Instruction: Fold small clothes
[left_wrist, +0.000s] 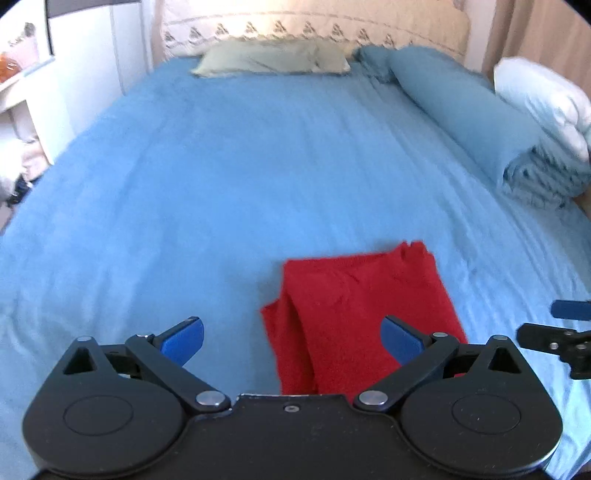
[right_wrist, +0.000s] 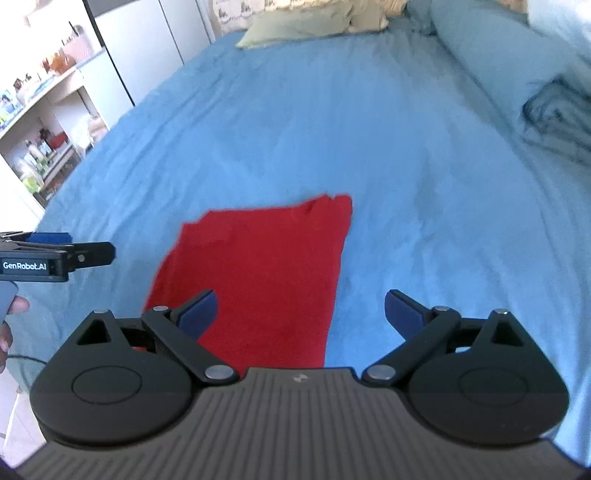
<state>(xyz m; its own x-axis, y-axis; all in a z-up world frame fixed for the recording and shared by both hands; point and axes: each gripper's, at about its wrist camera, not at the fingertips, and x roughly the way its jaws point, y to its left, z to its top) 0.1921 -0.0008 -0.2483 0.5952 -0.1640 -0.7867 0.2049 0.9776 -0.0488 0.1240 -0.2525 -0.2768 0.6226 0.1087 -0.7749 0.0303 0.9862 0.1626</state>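
Note:
A small red garment (left_wrist: 354, 314) lies folded into a long rectangle on the blue bedsheet (left_wrist: 221, 166), near the front edge of the bed. It also shows in the right wrist view (right_wrist: 258, 280). My left gripper (left_wrist: 293, 338) is open and empty, held above the garment's near left part. My right gripper (right_wrist: 301, 314) is open and empty above the garment's near right edge. The right gripper shows at the right edge of the left wrist view (left_wrist: 561, 328), and the left gripper shows at the left edge of the right wrist view (right_wrist: 59, 254).
A greenish pillow (left_wrist: 273, 59) lies at the head of the bed. A rolled blue duvet (left_wrist: 469, 114) and a white pillow (left_wrist: 546, 99) lie along the right side. White shelves with bottles (right_wrist: 40, 147) stand to the left of the bed.

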